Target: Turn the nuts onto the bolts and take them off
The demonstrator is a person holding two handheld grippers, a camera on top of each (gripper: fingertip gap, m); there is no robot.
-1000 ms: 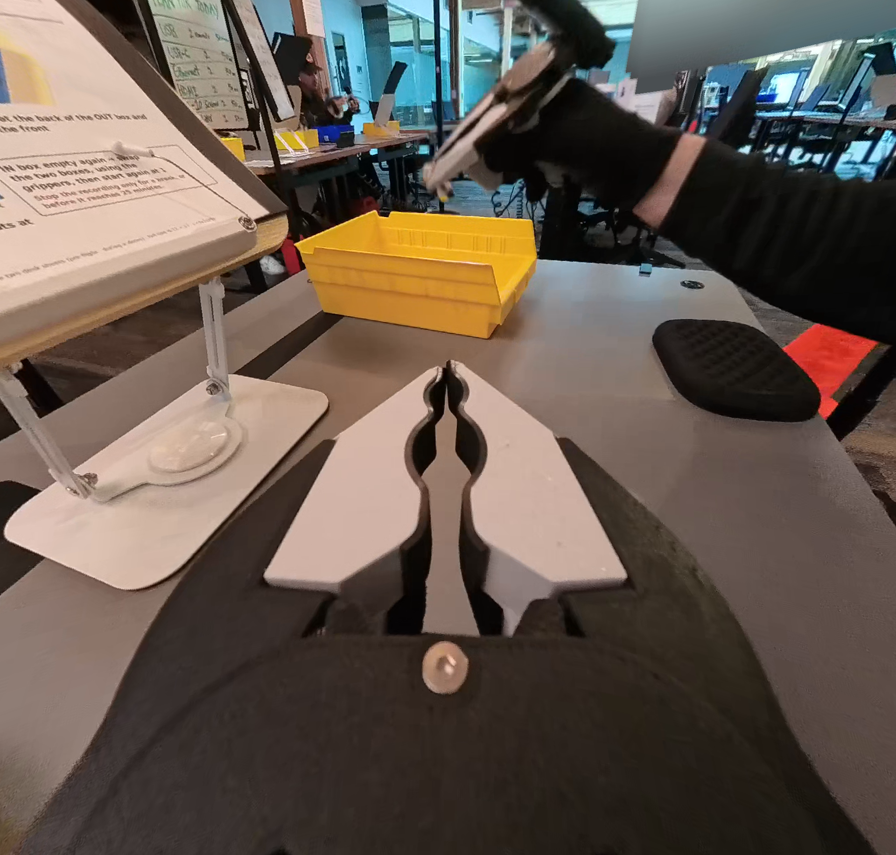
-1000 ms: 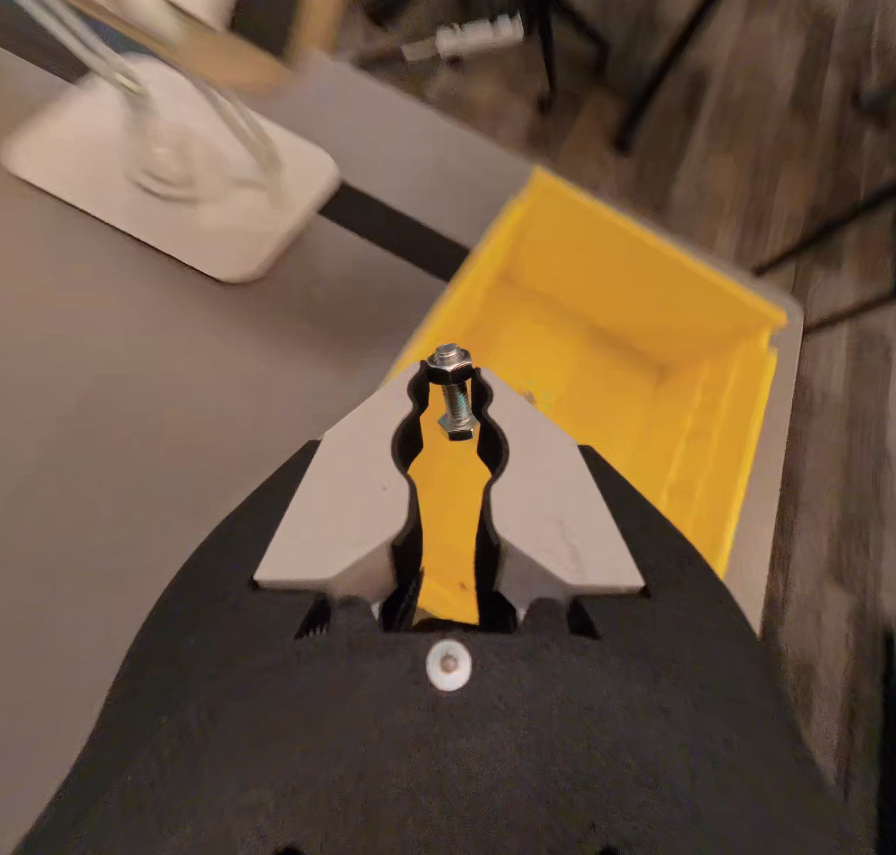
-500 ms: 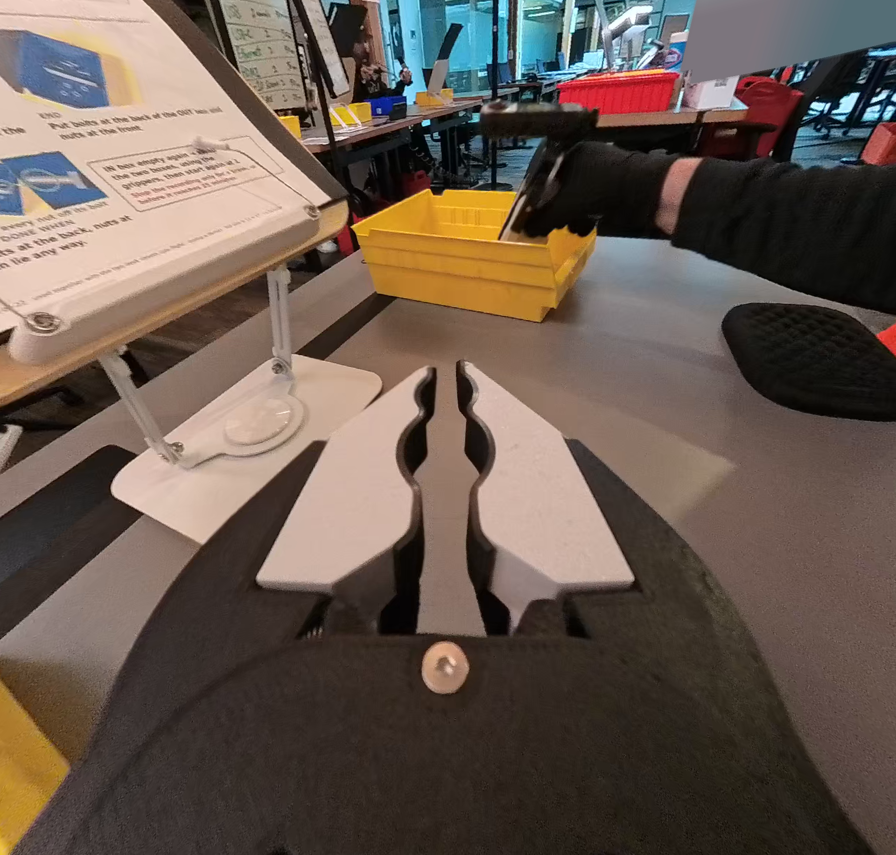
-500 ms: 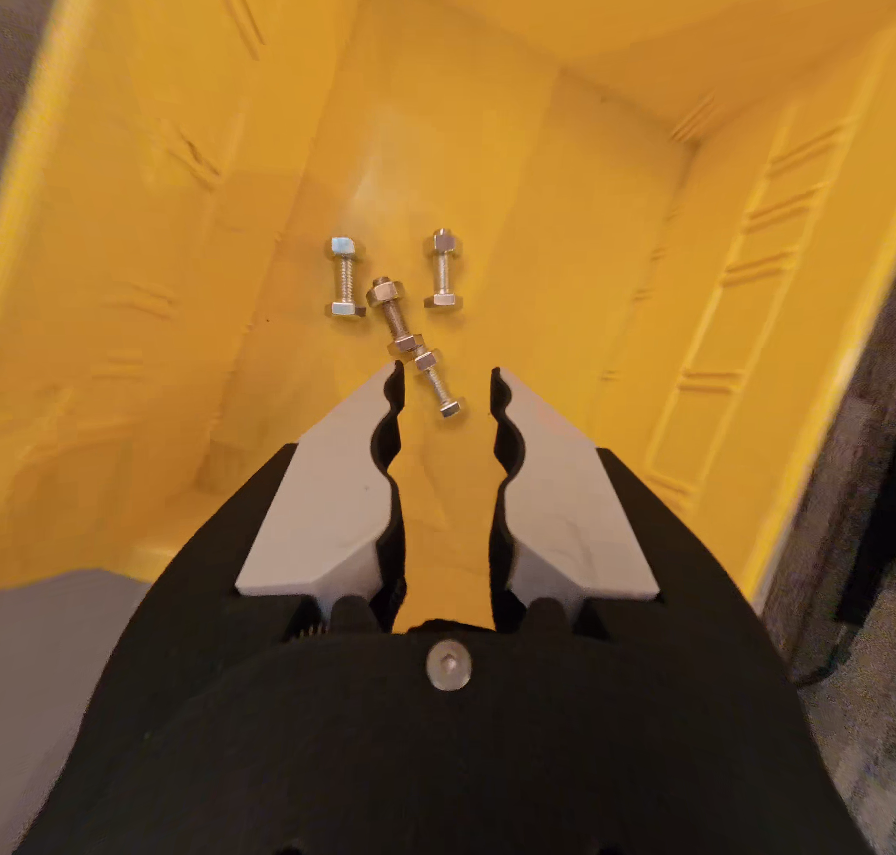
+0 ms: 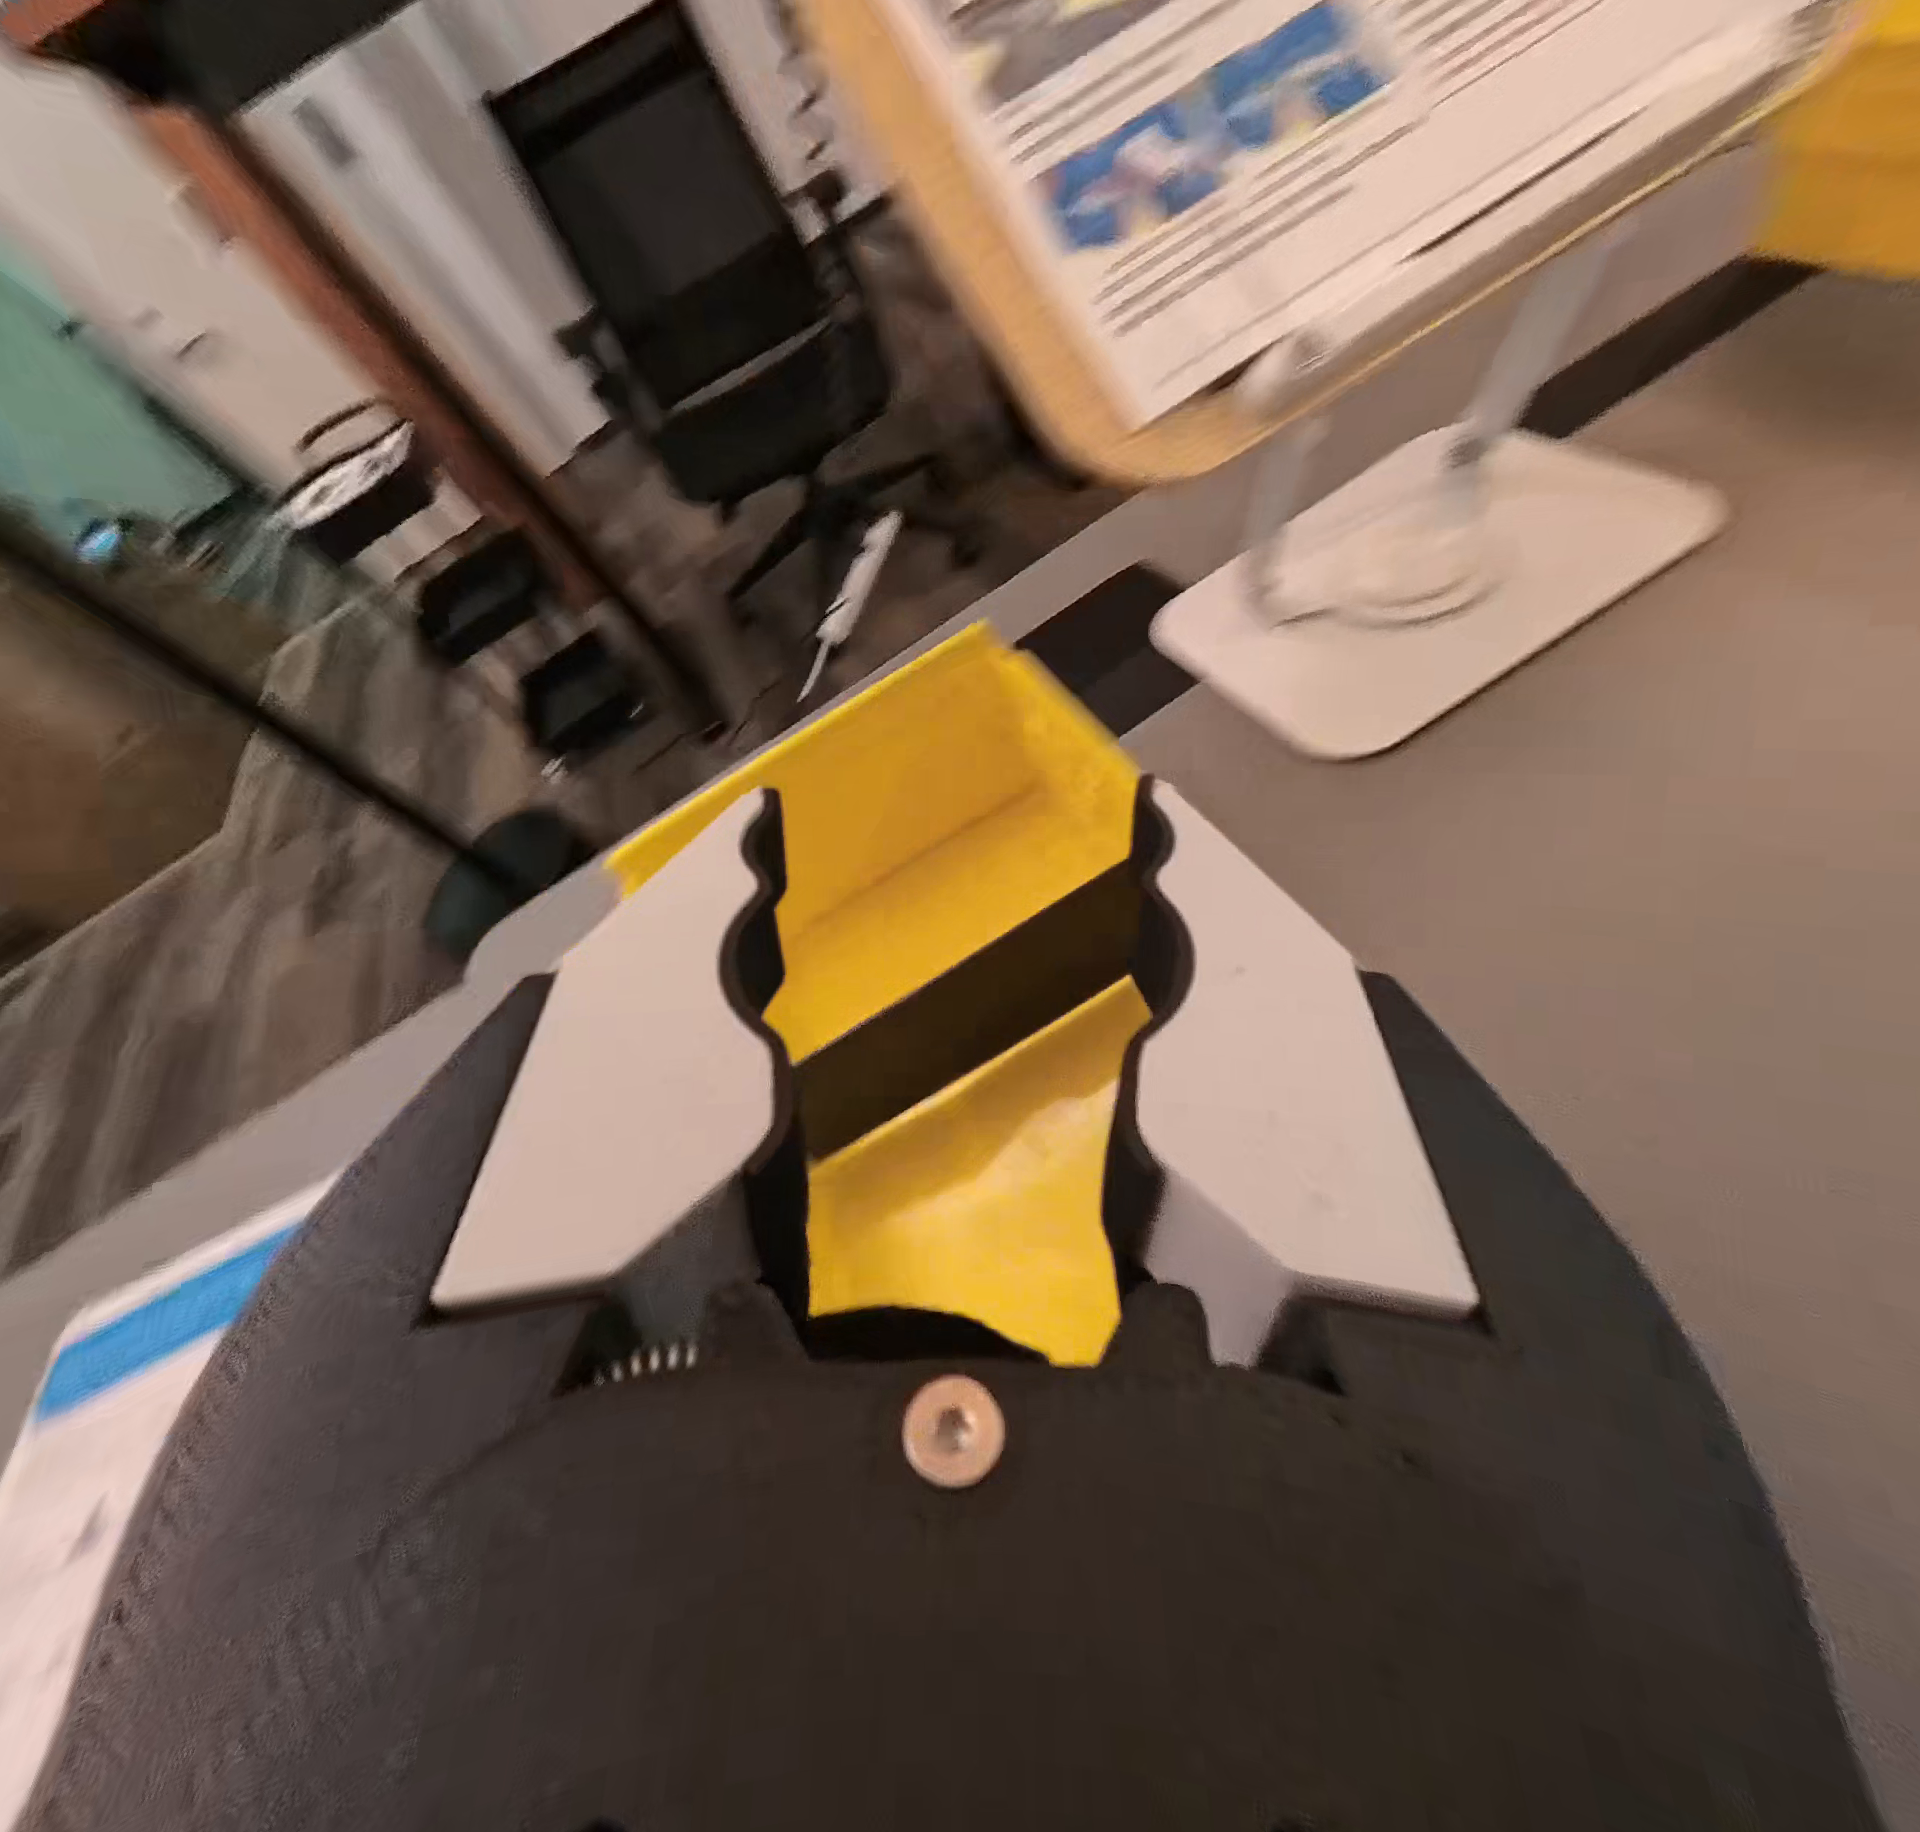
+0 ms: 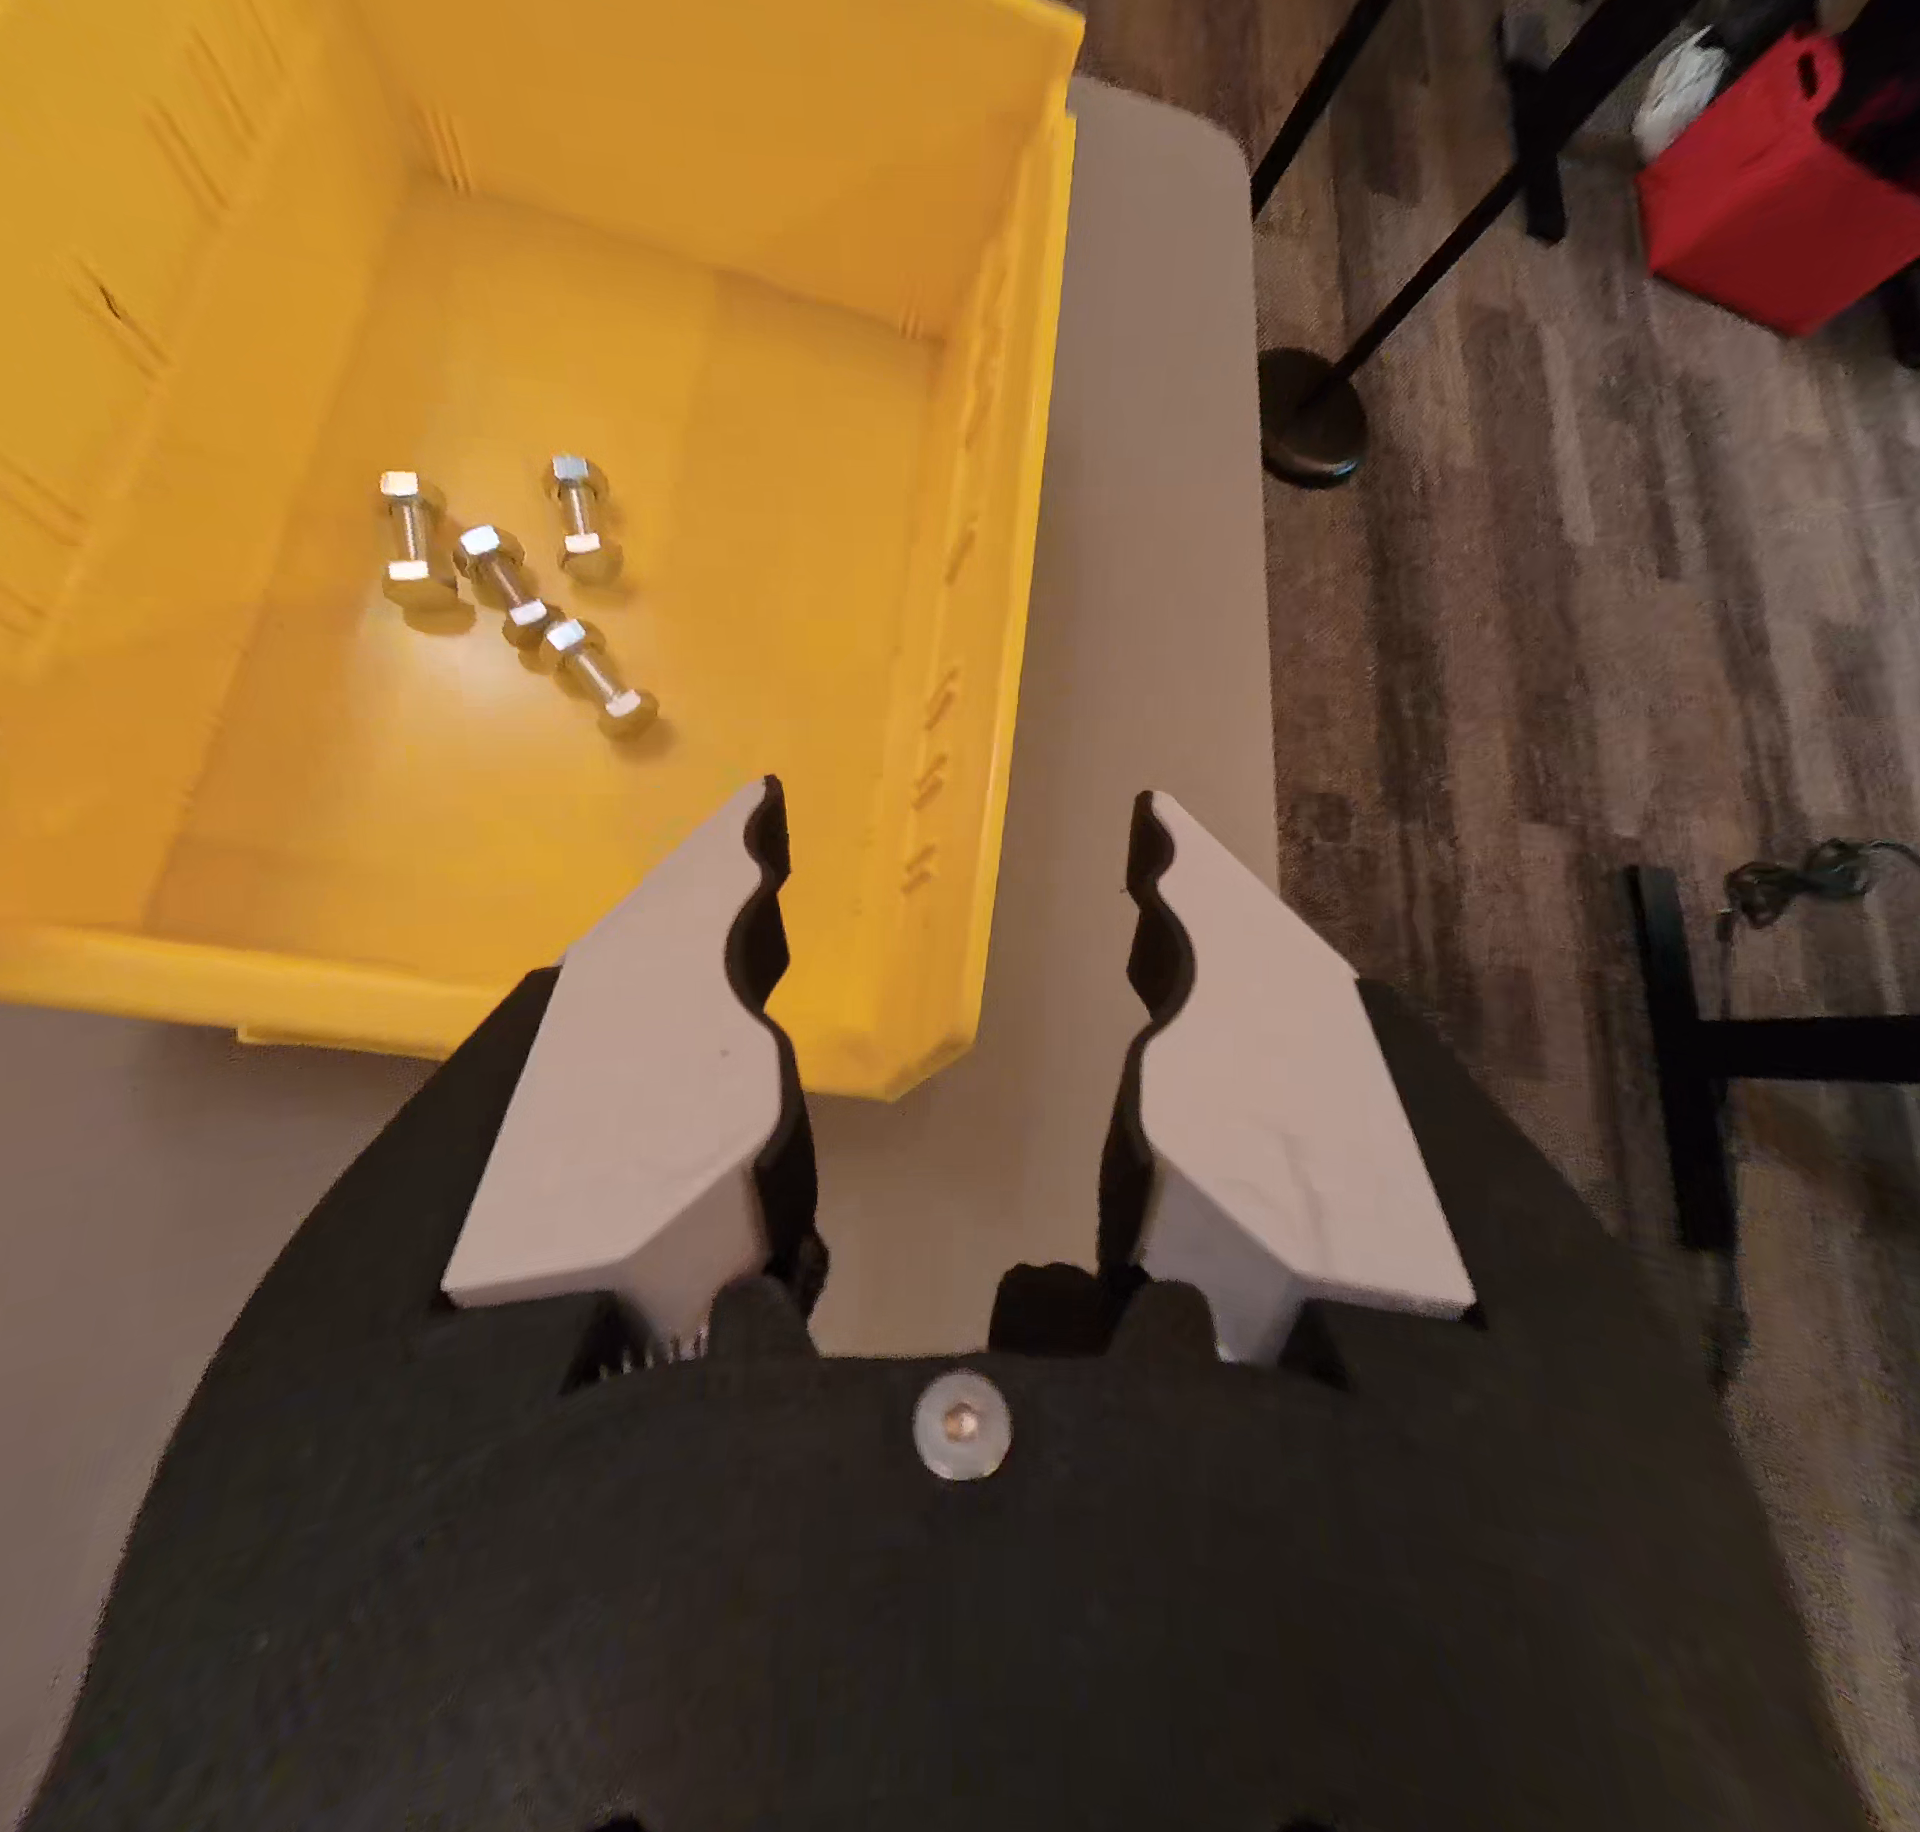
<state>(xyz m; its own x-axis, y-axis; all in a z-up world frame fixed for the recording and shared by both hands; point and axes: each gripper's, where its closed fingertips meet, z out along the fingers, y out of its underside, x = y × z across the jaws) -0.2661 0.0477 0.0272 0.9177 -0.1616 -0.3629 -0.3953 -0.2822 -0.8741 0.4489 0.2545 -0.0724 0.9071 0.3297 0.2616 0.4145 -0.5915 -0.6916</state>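
Note:
Several bolts with nuts on them lie together on the floor of a yellow bin. My right gripper is open and empty, above the bin's near right corner and clear of the bolts. In the blurred left wrist view, my left gripper is open and empty, held over a second yellow bin split by a black divider. I see no bolts or nuts in the part of that bin that shows between the fingers.
The grey table ends just right of the first bin, with wood floor, a black stand foot and a red bag beyond. A document stand's white base sits right of the second bin. A printed sheet lies at lower left. Spacing between my two grippers at the tips: around 75 cm.
My right gripper opened inside the bin, left its bolt with nut among the others, then drew back up and right. My left gripper swung left to the divided bin and opened wide.

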